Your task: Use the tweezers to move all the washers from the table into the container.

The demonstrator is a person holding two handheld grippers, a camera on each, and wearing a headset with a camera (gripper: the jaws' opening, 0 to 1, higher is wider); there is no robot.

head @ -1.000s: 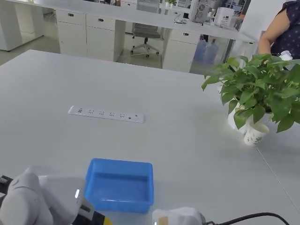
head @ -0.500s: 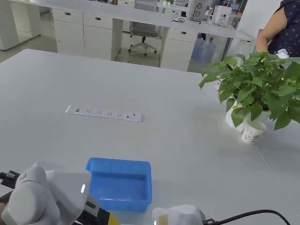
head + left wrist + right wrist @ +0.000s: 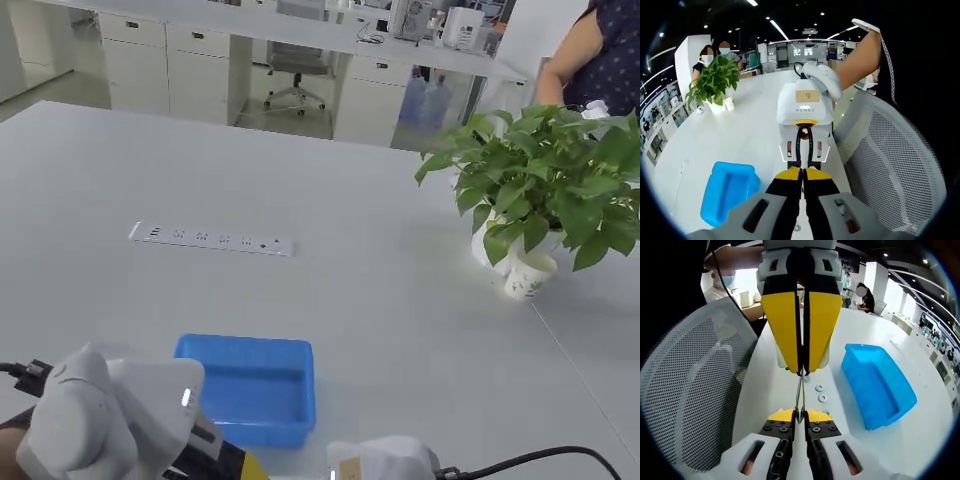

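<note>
Left gripper (image 3: 800,369) and right gripper (image 3: 799,416) are both clamping tight on the tweezers (image 3: 799,390) above light, slippery washers (image 3: 822,398), likely best nipped by the rim

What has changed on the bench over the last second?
Mostly the headset camera swung, so the whole picture shifted. In the head view the left gripper has edged up and right, over the blue container's near left corner. The right gripper stays at the bottom edge. Container, power strip and potted plant kept their places. Both grippers are now shut on the tweezers; their earlier grip cannot be told.
</note>
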